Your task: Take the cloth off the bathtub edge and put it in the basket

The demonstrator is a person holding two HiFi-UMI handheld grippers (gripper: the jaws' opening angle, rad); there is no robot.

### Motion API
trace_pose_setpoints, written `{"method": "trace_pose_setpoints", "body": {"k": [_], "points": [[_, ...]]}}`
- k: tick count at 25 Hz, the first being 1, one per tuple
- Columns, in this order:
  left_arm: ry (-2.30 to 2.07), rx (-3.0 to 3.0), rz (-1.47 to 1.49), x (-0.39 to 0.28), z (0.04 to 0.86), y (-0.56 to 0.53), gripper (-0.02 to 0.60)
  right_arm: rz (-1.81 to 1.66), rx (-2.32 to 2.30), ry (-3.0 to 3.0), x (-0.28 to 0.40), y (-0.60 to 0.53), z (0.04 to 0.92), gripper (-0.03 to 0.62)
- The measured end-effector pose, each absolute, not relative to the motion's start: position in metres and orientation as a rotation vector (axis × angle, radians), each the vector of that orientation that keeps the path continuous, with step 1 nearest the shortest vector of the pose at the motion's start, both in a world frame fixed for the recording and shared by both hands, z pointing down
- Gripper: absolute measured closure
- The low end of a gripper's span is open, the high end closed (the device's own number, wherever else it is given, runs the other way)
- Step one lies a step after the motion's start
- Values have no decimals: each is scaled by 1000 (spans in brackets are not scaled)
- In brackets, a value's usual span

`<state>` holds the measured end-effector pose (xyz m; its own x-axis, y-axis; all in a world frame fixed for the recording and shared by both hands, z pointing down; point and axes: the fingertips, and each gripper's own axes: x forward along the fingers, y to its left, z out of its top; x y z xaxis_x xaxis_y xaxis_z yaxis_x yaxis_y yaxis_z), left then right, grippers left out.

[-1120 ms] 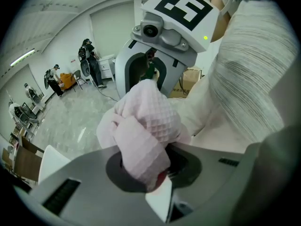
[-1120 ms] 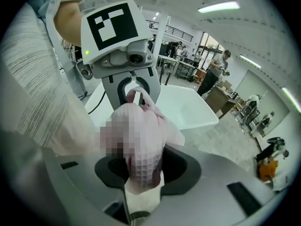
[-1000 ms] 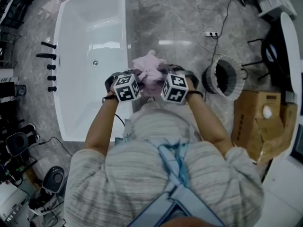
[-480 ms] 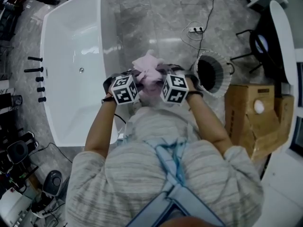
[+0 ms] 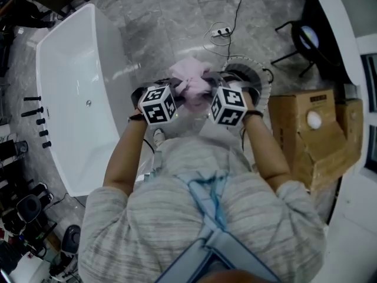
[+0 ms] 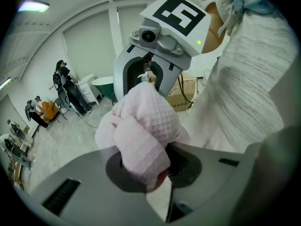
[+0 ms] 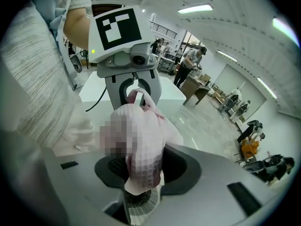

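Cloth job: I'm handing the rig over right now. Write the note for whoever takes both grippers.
Left gripper: jaws shut on the pink cloth.
Right gripper: jaws shut on the same cloth.
Cloth is bunched between both, held in the air close to the basket, clear of the bathtub.
Done: cloth off the tub edge.
To do: bring it over the basket, open both jaws, drop it in.
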<state>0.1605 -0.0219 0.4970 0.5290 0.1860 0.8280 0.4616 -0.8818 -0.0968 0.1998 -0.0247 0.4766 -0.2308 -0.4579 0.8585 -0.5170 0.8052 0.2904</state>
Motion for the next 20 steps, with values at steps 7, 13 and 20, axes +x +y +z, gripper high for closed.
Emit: {"method": "trace_pose_setpoints", "body": {"k": [7, 13, 20], "points": [[-684, -2392, -1192, 266, 477, -1, 505, 116, 828, -1804, 306, -1, 457, 442], [-803, -2293, -1163, 340, 474, 19, 505, 176, 889, -1719, 381, 23, 453, 442], [-934, -2203, -1148, 407, 481, 44, 505, 276, 975, -1651, 450, 53, 460, 442]]}}
